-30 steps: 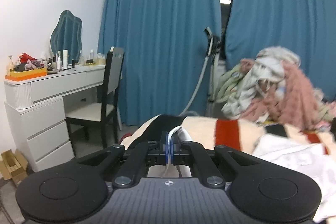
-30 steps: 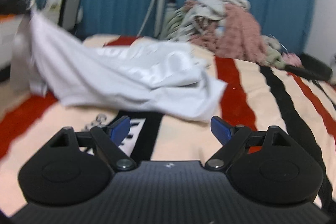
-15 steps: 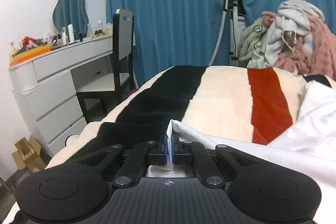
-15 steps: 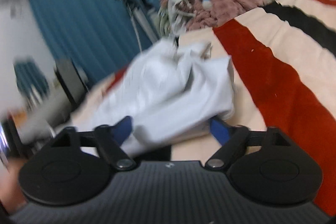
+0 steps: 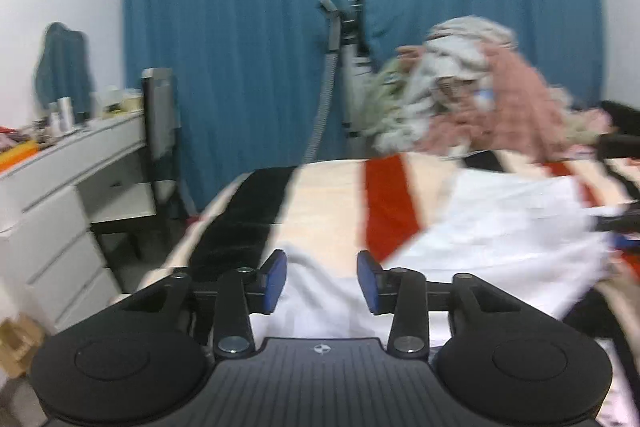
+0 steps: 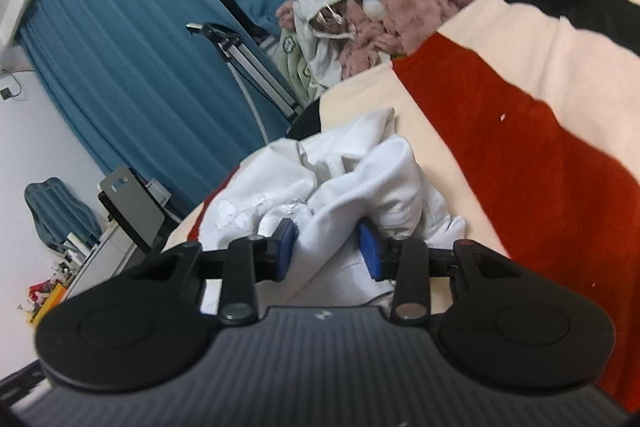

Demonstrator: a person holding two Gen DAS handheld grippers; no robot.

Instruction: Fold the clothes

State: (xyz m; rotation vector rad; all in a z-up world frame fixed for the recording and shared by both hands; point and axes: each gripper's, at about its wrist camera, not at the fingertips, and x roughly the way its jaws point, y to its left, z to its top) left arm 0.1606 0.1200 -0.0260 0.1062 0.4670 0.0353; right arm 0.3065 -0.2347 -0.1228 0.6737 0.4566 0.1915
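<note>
A white garment (image 5: 492, 227) lies spread on the striped bed (image 5: 332, 203). My left gripper (image 5: 321, 281) is open just above its near edge, with cloth below the jaws and nothing gripped. In the right wrist view the same garment (image 6: 352, 183) is bunched up. My right gripper (image 6: 327, 253) is partly closed, with a fold of the white cloth between its blue pads (image 6: 368, 254). The jaws are still apart and the view is tilted.
A pile of mixed clothes (image 5: 472, 99) sits at the far end of the bed, also in the right wrist view (image 6: 372, 3). A white dresser (image 5: 60, 195) and chair (image 5: 156, 147) stand left of the bed. Blue curtains (image 5: 240, 39) hang behind.
My left gripper has opened and let go of the garment's corner. My right gripper has narrowed around a fold of the bunched cloth.
</note>
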